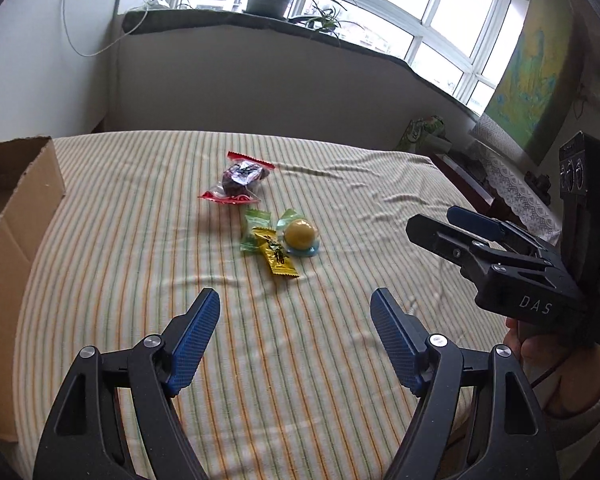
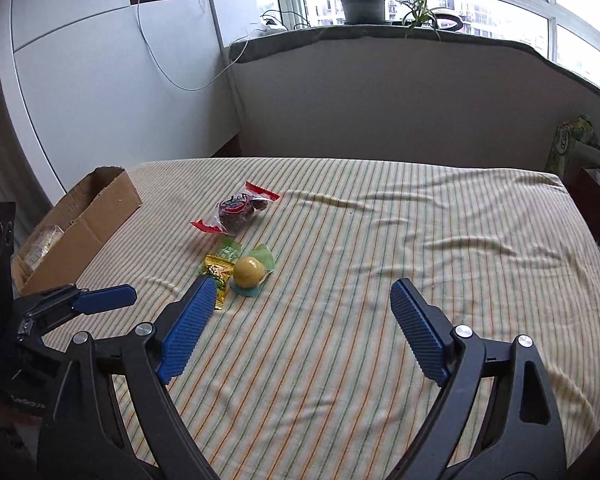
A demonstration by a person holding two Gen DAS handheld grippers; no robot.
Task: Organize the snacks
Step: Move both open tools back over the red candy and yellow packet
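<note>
Snacks lie mid-bed (image 1: 140,360): red packet (image 1: 236,180), yellow sachet (image 1: 278,258), yellow ball candy (image 1: 300,234). Cardboard box (image 1: 20,216) sits at the left edge. Left claw (image 1: 296,308) and right claw (image 2: 304,300) hover released, empty.

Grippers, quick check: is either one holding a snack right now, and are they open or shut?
Left gripper: open, holding nothing, short of the snacks.
Right gripper: open, holding nothing; the yellow wrapped candy lies just past its left fingertip.
</note>
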